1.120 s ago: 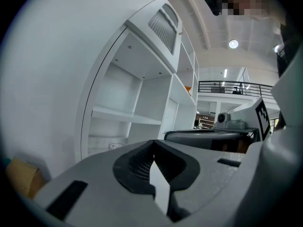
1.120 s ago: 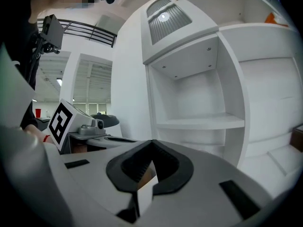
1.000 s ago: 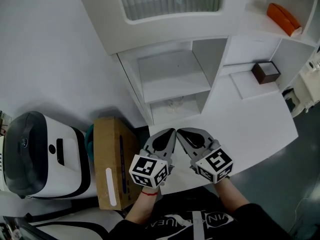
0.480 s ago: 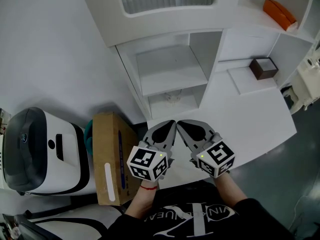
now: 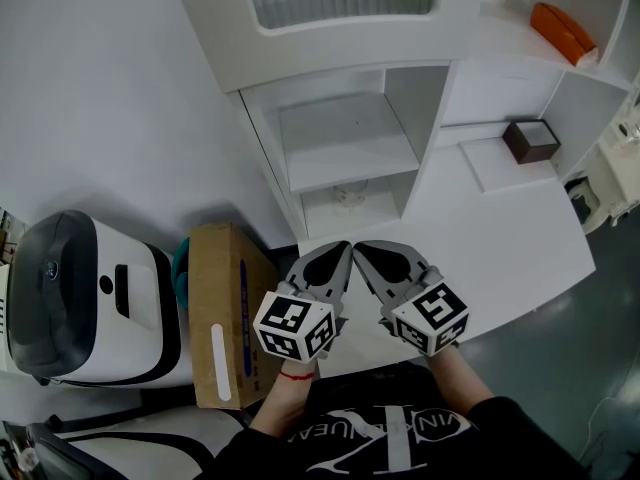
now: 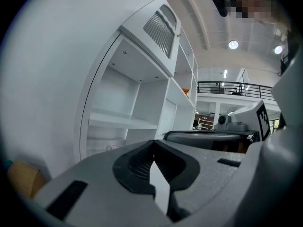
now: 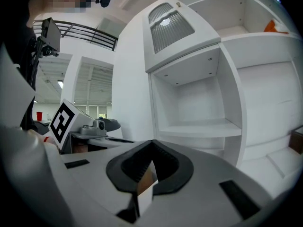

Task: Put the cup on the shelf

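"Tools first: how do they stand?"

"Both are pinched fully together with nothing between them. My left tool [image 6: 152, 144] and right tool [image 7: 151, 144] sit side by side at the lower middle of the head view, over the near edge of the white tabletop [image 5: 500, 238]."

"And the cup?"

"The small clear glass cup [image 5: 348, 196] stands upright in the bottom bay of the white shelf unit [image 5: 345, 158], just above centre frame, well apart from both tools."

"Which step, then?"

"I can't settle it. This fits the cup already placed, with my tools clear of it, or the cup waiting for the board above. I judge any further handling would need a tool spread wide and a careful entry under that low board."
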`<state>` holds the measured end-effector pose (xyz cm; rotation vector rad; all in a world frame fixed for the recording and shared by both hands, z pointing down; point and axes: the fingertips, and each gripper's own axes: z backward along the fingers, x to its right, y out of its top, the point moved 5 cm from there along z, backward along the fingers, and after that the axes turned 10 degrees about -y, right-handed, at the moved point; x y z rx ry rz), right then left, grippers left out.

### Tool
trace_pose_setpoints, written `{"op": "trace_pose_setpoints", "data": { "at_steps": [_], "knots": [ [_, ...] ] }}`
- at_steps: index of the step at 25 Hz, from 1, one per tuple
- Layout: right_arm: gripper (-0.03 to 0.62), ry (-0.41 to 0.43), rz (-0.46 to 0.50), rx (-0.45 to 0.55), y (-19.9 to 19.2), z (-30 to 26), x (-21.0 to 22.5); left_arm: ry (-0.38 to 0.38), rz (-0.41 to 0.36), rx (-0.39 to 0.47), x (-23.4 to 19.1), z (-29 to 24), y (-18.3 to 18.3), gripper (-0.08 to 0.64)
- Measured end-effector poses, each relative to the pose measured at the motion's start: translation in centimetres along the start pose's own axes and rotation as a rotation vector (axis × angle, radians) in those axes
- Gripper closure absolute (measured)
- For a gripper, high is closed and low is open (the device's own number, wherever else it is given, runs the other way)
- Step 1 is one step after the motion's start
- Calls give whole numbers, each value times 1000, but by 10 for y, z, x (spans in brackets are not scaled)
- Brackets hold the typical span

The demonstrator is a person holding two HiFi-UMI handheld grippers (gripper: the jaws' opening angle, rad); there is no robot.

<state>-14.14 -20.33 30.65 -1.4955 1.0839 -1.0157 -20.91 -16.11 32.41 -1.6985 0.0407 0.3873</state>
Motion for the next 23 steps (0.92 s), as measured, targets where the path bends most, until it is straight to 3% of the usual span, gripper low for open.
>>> {"op": "trace_pose_setpoints", "data": {
  "at_steps": [23],
  "knots": [
    [589, 4, -25, -43, -16, -6, 9, 4, 28, -46, -7, -10, -15, 552]
  ]
}}
